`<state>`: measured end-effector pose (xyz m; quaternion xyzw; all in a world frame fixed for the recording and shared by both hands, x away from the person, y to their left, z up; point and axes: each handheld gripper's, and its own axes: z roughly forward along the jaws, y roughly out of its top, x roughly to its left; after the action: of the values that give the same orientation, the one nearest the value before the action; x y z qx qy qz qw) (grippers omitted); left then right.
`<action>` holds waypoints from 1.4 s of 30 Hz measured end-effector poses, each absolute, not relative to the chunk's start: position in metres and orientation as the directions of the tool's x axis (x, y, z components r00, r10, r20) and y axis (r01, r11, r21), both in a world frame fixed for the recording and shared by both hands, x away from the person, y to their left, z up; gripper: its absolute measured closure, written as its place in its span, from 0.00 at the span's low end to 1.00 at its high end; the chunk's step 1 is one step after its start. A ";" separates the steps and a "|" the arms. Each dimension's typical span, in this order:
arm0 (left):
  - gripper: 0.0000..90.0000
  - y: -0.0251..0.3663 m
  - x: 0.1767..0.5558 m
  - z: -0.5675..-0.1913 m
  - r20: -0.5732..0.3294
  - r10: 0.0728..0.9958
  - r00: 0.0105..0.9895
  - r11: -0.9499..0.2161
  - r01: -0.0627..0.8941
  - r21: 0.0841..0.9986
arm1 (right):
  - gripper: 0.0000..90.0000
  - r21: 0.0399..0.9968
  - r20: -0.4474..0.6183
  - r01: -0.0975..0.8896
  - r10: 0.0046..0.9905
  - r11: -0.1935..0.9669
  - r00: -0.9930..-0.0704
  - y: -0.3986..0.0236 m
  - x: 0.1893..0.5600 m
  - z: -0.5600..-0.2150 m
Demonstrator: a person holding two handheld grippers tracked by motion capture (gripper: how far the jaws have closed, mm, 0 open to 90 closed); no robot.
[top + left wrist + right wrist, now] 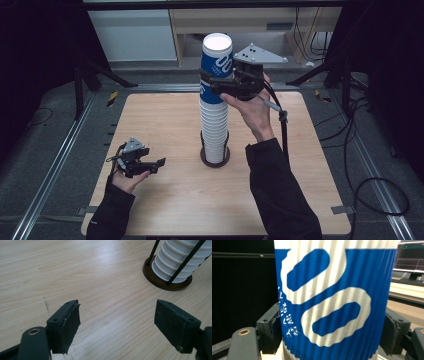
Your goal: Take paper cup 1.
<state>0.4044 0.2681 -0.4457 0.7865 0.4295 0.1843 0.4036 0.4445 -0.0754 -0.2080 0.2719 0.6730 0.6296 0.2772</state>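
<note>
We find the right gripper [218,83] clamped on the top cup [217,57] of the stack [214,127], which stands in a holder [215,158] mid-table [170,200]; the left gripper [159,162] hangs with jaws apart and empty, near the table's left edge. We judge the risks to be crushing the ribbed wall, dragging the cup beneath along, or tilting the stack against the holder's rods.
</note>
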 end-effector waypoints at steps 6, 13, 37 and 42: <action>0.22 0.268 0.404 -0.445 -0.054 0.822 0.567 -0.309 0.524 0.793 | 0.23 0.999 -0.039 -0.014 0.719 0.040 -0.694 -0.080 0.439 -0.198; 0.22 0.270 0.403 -0.444 -0.056 0.822 0.567 -0.306 0.523 0.796 | 0.24 0.998 -0.064 -0.049 0.740 0.042 -0.669 -0.098 0.428 -0.192; 0.22 0.266 0.400 -0.441 -0.047 0.813 0.580 -0.319 0.512 0.797 | 0.24 0.993 -0.074 0.031 0.789 0.116 -0.610 -0.178 0.401 -0.252; 0.23 0.265 0.400 -0.441 -0.049 0.812 0.582 -0.318 0.511 0.798 | 0.24 0.989 -0.076 0.055 0.785 0.139 -0.615 -0.185 0.398 -0.267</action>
<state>0.3998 0.2651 -0.4409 0.7907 0.4182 0.1844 0.4074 0.3980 -0.1849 -0.2667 0.3058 0.6861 0.5805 0.3142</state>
